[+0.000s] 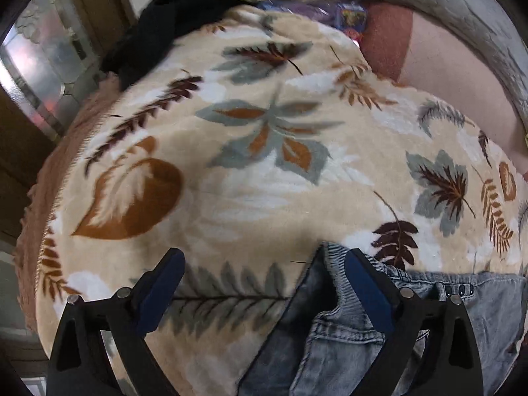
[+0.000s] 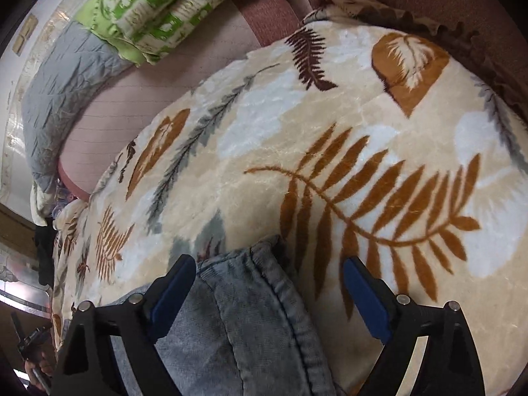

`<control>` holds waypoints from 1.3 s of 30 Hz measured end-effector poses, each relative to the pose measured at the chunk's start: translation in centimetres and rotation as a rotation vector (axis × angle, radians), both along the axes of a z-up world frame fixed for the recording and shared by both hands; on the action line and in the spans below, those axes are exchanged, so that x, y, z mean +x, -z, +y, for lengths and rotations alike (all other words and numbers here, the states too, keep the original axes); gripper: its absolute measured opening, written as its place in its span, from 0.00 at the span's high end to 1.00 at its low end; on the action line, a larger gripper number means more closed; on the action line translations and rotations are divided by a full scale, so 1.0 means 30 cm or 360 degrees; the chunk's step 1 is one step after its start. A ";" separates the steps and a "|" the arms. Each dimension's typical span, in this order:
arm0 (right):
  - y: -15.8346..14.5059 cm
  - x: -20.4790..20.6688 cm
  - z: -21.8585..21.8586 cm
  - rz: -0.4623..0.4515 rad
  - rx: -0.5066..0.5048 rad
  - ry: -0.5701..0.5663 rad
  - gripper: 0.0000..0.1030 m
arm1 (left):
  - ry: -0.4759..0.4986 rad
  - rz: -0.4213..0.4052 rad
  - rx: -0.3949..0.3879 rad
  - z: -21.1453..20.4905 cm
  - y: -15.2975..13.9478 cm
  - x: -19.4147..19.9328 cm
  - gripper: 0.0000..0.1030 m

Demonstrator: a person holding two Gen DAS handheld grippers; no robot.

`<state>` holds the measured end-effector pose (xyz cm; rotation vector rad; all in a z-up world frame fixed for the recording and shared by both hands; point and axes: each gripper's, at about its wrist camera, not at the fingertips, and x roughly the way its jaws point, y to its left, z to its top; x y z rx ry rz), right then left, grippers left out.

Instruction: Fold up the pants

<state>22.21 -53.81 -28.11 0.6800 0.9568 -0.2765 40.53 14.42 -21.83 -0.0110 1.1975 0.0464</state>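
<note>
Faded grey-blue jeans (image 1: 333, 333) lie on a cream leaf-print blanket (image 1: 250, 178), seams dark, denim washed pale. The left gripper (image 1: 264, 292) hangs over the waistband corner with its jaws spread wide; a pocket edge and a row of rivets show by the right finger. The right gripper (image 2: 269, 297) stands spread too, a stitched, rounded fold of denim lying between the fingers, pads not pressing on it.

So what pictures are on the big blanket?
Brown, grey and white leaves on cream blanket; clearest in the left wrist view.
</note>
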 end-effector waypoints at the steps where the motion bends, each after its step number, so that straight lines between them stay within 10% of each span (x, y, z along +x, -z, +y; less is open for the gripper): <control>1: 0.001 0.010 0.008 0.0008 -0.0025 -0.0013 0.11 | 0.0011 0.0020 -0.0010 -0.010 0.013 0.009 0.05; 4: 0.002 0.024 0.026 0.0020 -0.0060 -0.0049 0.11 | 0.0049 0.0078 -0.0035 -0.059 0.055 0.031 0.06; 8: 0.002 0.025 0.032 0.0009 -0.0048 -0.0080 0.11 | 0.0137 0.0252 -0.0014 -0.130 0.145 0.043 0.54; 14: 0.006 0.025 0.039 -0.0007 -0.0055 -0.0112 0.36 | 0.0123 0.0228 -0.0129 -0.130 0.149 0.050 0.83; 22: -0.033 0.018 0.050 -0.0025 -0.0166 -0.0121 0.85 | 0.0166 0.0082 -0.0065 -0.181 0.093 0.019 0.87; 31: -0.281 -0.060 0.075 -0.0331 -0.0218 -0.0105 0.88 | 0.0157 -0.0220 -0.0233 -0.129 -0.219 -0.036 0.88; 39: -0.467 -0.314 0.130 -0.0558 -0.0255 -0.0102 0.88 | 0.0226 -0.0524 -0.0364 -0.014 -0.398 -0.345 0.89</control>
